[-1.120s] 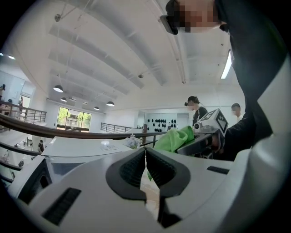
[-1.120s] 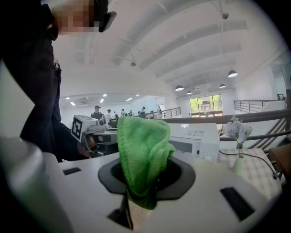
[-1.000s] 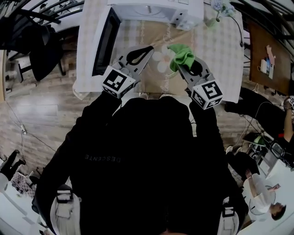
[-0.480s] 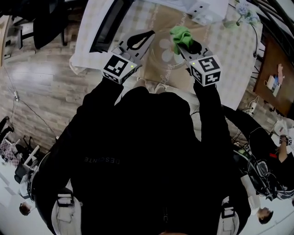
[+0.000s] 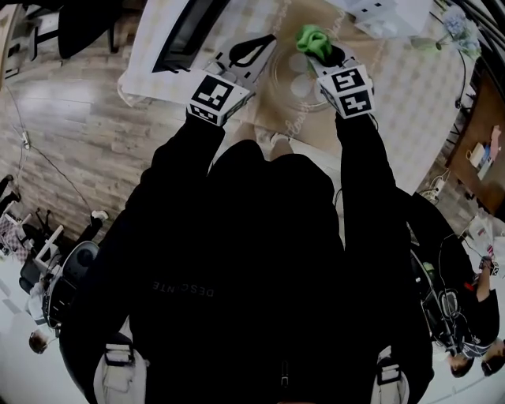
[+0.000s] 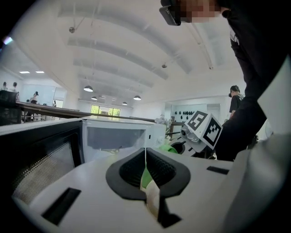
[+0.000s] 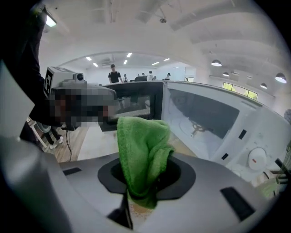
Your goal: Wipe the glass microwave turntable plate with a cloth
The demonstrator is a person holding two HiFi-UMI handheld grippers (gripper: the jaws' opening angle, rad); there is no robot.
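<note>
Hidden: the person's dark torso (image 5: 252, 260) fills most of the head view and covers the near edge of the table (image 5: 410, 95).
Hard to make out: the plate (image 5: 296, 83) is clear glass, so only a faint round outline and pale hub marks show. Its far rim is covered by the cloth (image 5: 313, 39) and the right gripper (image 5: 322, 54).
Plate position: flat on the beige mat (image 5: 316, 126), on the near side of the microwave (image 7: 213, 118), between the two grippers.
Left gripper (image 5: 267, 41): jaws drawn together, tips meeting in a thin line, at the plate's far left rim. Whether the tips nip that rim cannot be told.
Right gripper: jaws clamped on the green cloth, which stands up from them in a folded bunch.
Seen through the jaws: mat shows under both grippers, and the cloth shows beyond the left one.
Microwave: cavity open, door (image 5: 185, 31) swung out to the far left. The body is cut off at the top of the head view.
Cubes: one marker cube (image 5: 217, 99) on the left gripper, one (image 5: 347, 87) on the right.
Far right: blurred flowers (image 5: 454, 24).
</note>
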